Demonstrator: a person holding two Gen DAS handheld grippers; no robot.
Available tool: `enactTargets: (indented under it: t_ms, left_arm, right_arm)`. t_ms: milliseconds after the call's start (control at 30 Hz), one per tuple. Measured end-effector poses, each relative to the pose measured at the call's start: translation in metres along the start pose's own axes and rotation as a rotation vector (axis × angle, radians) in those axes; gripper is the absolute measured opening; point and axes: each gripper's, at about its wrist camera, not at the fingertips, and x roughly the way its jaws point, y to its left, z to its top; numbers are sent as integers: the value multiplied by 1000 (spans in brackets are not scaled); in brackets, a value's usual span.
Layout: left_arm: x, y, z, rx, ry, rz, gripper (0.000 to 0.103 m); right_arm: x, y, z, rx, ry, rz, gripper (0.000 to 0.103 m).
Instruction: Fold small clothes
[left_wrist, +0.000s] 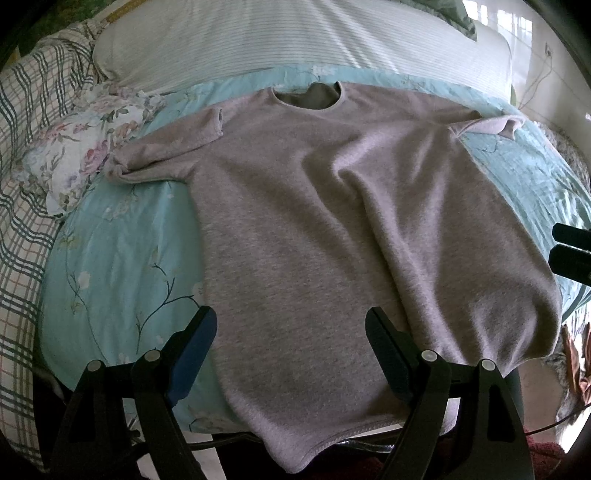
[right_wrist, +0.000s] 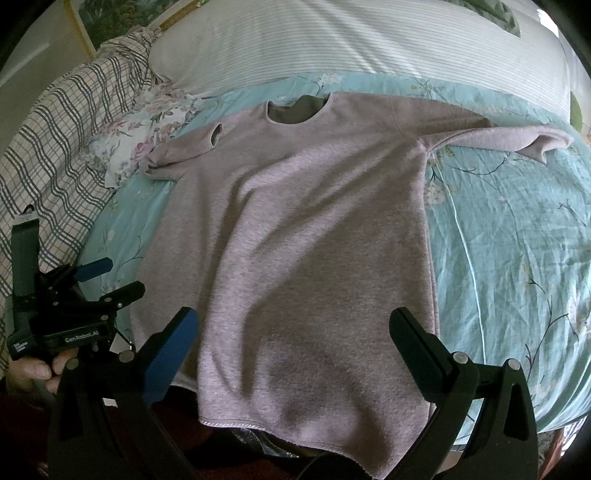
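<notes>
Pink-grey sweater (left_wrist: 295, 206) lies flat, front up, on the bed's teal floral quilt (left_wrist: 110, 258), collar at the far side, hem at the near edge and drooping slightly over it. Spread out like this probably so sleeves and sides can be folded in, and nothing looks folded on purpose yet.

Left claw (left_wrist: 290, 354) hovers over the near-left part of the hem, jaws spread wide, nothing pinched (the right wrist view shows a person's hand (right_wrist: 44, 369) gripping its handle). Right claw (right_wrist: 295, 354) hangs over the near hem too, further right, jaws spread, empty. Both point down at the hem, likely lined up to grab it.

Sweater look: soft fleecy knit, round neckline (left_wrist: 306, 98) showing a darker inside. Left sleeve (left_wrist: 166, 155) bunched and doubled back near the floral pillow (left_wrist: 74, 158); right sleeve (right_wrist: 517, 142) stretched out right, cuff twisted. Diagonal wrinkles run across the body. White striped pillow (left_wrist: 295, 40) sits beyond the collar, plaid blanket (left_wrist: 22, 147) at the far left.
</notes>
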Motion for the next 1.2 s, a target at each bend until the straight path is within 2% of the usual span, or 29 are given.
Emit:
enactTargets:
  t_ms: [267, 700, 833, 1000, 1067, 1200]
  left_arm:
    - [0, -1, -1, 0, -8, 0, 83]
    - [1, -1, 0, -1, 1, -1, 83]
    - [1, 0, 0, 0, 5, -3, 83]
    - [8, 3, 9, 0, 14, 5, 83]
    - [13, 6, 16, -3, 17, 8, 83]
    - [24, 12, 30, -7, 9, 20, 83]
  right_arm:
    - [3, -2, 0, -11, 24, -34, 103]
    - [3, -2, 1, -6, 15, -18, 103]
    - [1, -6, 3, 7, -11, 2, 103]
    - [-5, -30, 17, 63, -82, 34, 103]
    - [-5, -42, 23, 76, -62, -4, 103]
    - [-11, -88, 48, 139, -103, -82, 101]
